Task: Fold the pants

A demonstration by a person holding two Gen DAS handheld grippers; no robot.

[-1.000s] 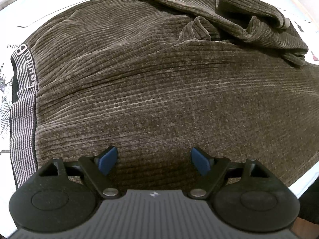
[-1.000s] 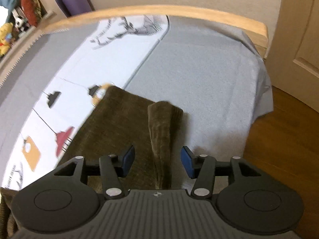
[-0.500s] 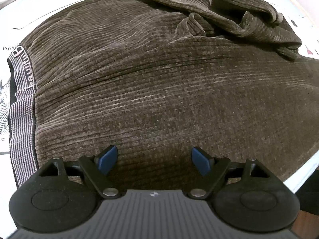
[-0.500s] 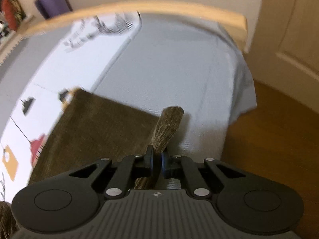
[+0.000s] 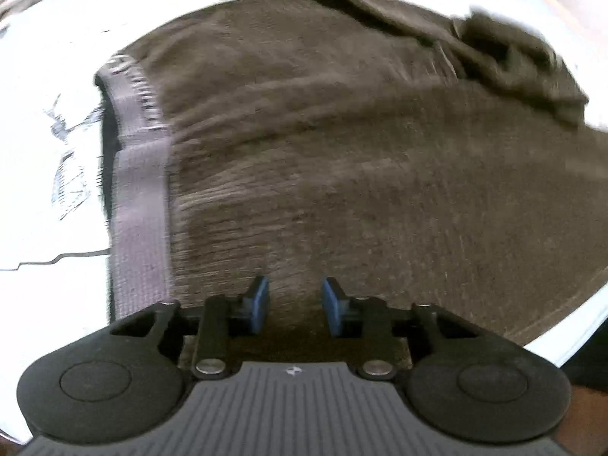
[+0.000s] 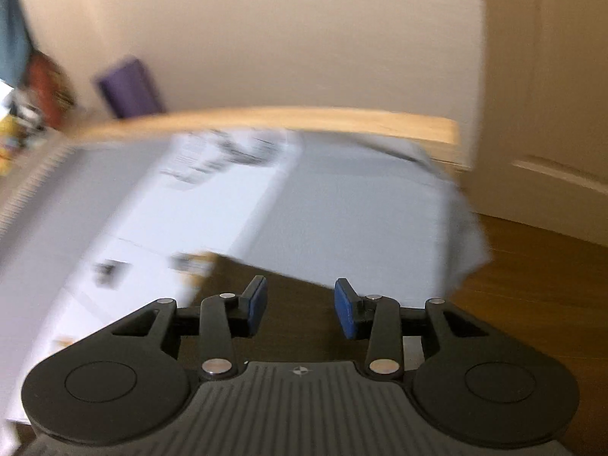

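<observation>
The brown ribbed pants point(image 5: 361, 159) spread across most of the left wrist view on a white printed bedsheet point(image 5: 45, 197), their grey waistband point(image 5: 140, 205) running down the left of the frame and a bunched fold at the upper right. The left gripper point(image 5: 295, 309) sits low at the bottom centre over the cloth, its blue pads point(image 5: 259, 308) parted with only fabric showing between them. In the blurred right wrist view, the right gripper point(image 6: 300, 313) is released too, pads apart above a dark strip of pants point(image 6: 296, 304) at the lower centre, with the wooden bed rail point(image 6: 304, 119) across the middle and a door point(image 6: 551, 95) at the right.
</observation>
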